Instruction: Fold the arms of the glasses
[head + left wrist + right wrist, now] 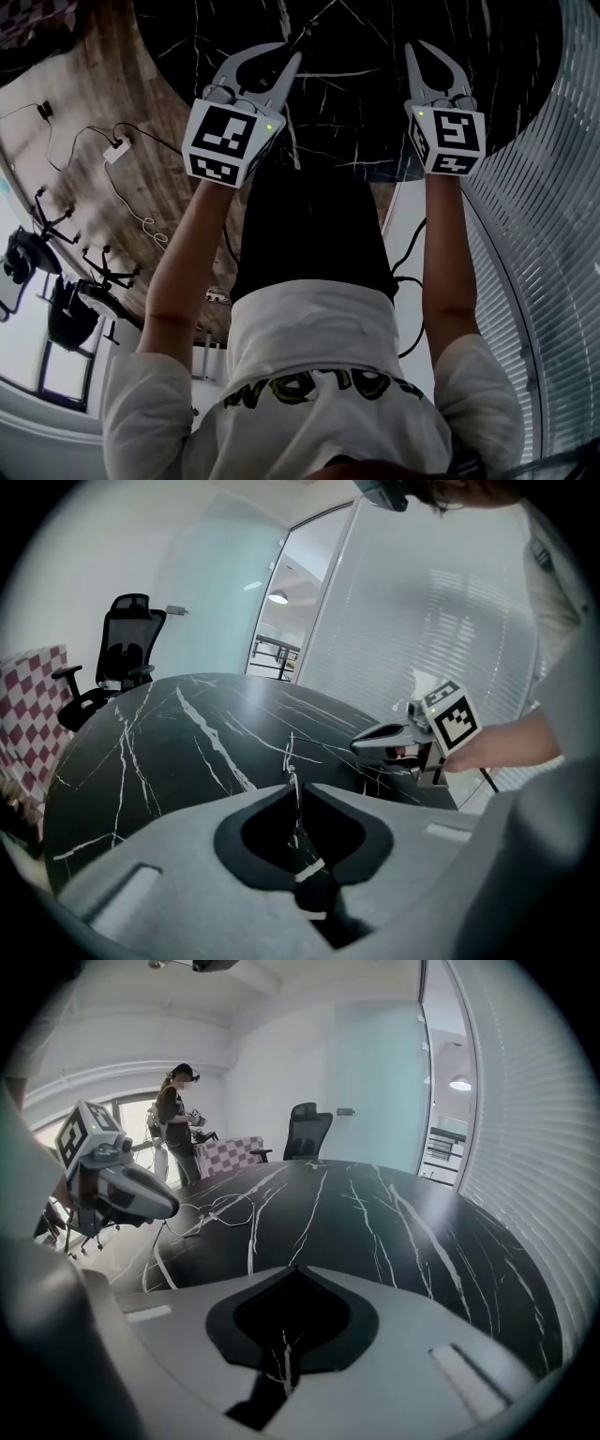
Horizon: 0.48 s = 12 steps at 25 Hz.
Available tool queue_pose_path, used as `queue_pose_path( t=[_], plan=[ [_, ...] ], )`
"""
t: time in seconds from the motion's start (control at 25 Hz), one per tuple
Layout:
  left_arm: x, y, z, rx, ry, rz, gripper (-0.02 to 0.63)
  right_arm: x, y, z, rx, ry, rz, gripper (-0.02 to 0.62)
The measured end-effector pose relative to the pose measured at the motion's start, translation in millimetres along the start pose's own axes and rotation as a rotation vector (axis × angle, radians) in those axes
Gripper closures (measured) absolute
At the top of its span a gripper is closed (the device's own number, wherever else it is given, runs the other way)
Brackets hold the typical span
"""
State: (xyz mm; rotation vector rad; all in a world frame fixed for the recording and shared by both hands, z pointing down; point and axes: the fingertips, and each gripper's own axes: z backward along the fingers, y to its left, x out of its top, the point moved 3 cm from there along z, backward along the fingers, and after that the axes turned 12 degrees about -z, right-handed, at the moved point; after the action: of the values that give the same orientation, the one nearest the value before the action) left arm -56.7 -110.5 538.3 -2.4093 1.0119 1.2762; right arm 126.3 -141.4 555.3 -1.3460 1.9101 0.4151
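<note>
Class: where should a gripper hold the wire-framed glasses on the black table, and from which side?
Pinch the glasses at the bridge between the lenses, from above: the wire frame seems to lie low on the table, leaving both arms free.

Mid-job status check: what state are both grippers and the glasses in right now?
Grey left gripper: jaws together, holding nothing.
Grey right gripper: jaws together, holding nothing.
Thin wire-framed glasses: lying on the black white-veined marble table, not gripped; arms too fine to judge.
</note>
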Motion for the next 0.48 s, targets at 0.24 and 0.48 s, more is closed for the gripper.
queue_pose_path(
  t=[0.24, 0.48],
  plan=[
    [0, 0, -2, -0.003, 0.0, 0.005, 0.595, -4, 9, -5, 0.039, 0.017, 0.012, 0.594],
    [1, -3, -3, -0.004, 0.001, 0.007, 0.597, -8, 18, -4, 0.083, 0.028, 0.018, 0.594]
  ],
)
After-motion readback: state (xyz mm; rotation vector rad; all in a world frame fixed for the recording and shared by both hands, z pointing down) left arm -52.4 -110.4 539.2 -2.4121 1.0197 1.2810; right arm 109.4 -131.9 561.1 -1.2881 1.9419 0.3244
